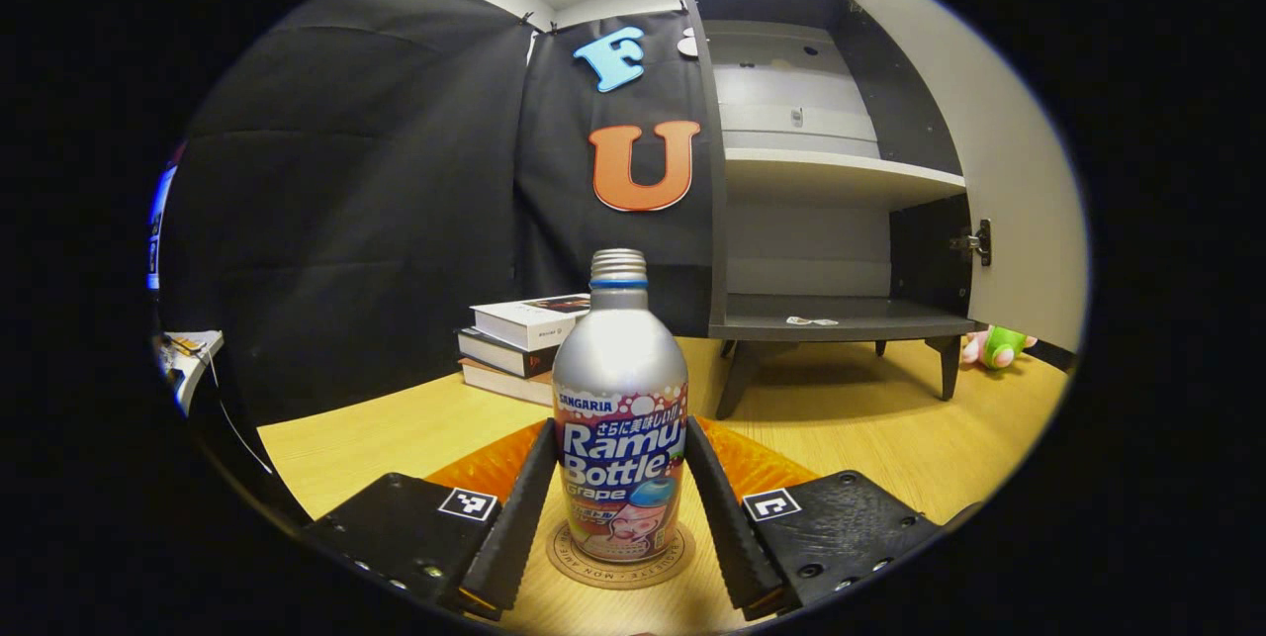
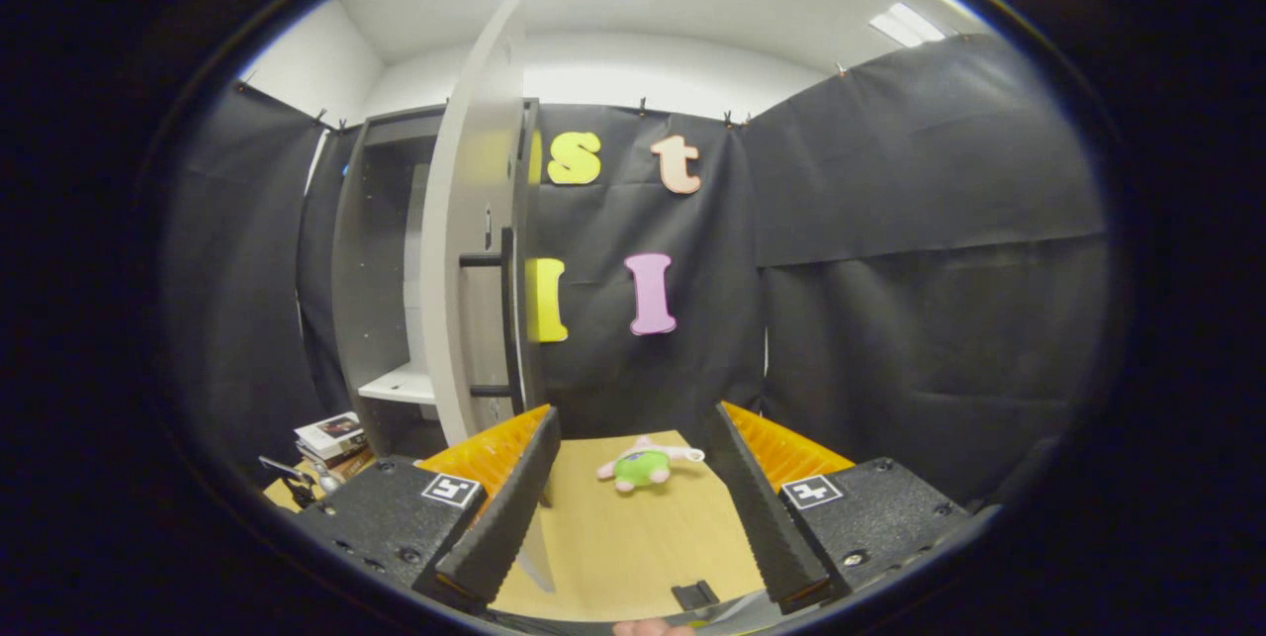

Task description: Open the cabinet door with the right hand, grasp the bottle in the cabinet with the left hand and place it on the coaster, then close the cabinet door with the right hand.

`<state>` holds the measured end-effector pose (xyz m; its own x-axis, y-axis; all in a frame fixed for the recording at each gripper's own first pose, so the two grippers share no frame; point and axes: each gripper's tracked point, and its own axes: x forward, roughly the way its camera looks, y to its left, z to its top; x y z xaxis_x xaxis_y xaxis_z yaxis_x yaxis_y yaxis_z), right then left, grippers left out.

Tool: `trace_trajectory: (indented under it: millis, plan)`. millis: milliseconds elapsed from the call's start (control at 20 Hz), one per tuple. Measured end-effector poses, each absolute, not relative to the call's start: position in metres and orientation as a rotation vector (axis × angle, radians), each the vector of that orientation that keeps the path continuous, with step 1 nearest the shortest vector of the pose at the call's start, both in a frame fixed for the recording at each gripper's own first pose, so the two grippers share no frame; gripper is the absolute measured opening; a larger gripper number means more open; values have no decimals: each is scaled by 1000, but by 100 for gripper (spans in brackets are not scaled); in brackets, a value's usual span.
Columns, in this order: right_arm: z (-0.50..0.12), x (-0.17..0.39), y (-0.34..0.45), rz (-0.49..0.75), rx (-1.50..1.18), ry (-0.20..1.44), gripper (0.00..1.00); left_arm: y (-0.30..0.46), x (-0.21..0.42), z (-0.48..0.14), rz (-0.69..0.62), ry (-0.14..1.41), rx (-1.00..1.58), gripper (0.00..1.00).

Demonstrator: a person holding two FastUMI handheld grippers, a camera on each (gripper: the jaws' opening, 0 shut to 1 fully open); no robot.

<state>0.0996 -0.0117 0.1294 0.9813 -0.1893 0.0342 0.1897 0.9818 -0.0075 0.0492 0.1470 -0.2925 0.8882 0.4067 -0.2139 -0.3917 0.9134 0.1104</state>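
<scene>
In the left gripper view, the left gripper (image 1: 620, 517) sat low over the wooden table (image 1: 396, 433). Its two fingers stood on both sides of the bottle (image 1: 620, 418). They looked close to the bottle, but I cannot tell if they pressed on it. The silver bottle stood upright on the round coaster (image 1: 618, 567), with no cap on its threaded neck. Its label read "SANGARIA", "Ramu Bottle" and "Grape", with some Japanese writing above. The letters around the edge of the coaster were too small to read.

Behind the bottle stood the cabinet (image 1: 831, 171) on short dark legs. Its door (image 1: 1019, 181) was swung wide open to one side. The shelves (image 1: 841, 171) inside were white, and a small flat thing lay on the dark bottom shelf. A stack of books (image 1: 519, 344) lay on the table just beside the cabinet. A green and pink plush toy (image 1: 999, 347) peeked out near the cabinet's far leg.

The right gripper view looked at the cabinet door from its edge, so the long dark handle (image 2: 507, 319) could be seen. The right gripper (image 2: 633, 507) was spread open with nothing between its fingers. It was near the door, not touching it. The plush toy lay on the table past the fingers. The books sat low beside the cabinet.
</scene>
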Motion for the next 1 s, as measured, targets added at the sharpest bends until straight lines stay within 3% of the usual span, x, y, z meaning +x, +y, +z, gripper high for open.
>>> trace_trajectory:
  millis: [750, 800, 950, 1000]
  plan:
    - [138, 110, 1, -152, -21, -55, 96, 141, 44, -301, 403, 227, 55, 81]
    - [139, 110, 1, -152, -22, -58, 96, 140, 44, -302, 400, 234, 48, 86]
    - [137, 110, 0, -146, -20, -61, 96, 142, 39, -296, 409, 239, 44, 88]
    - [136, 112, 0, -141, -15, -62, 96, 145, 38, -290, 421, 226, 45, 99]
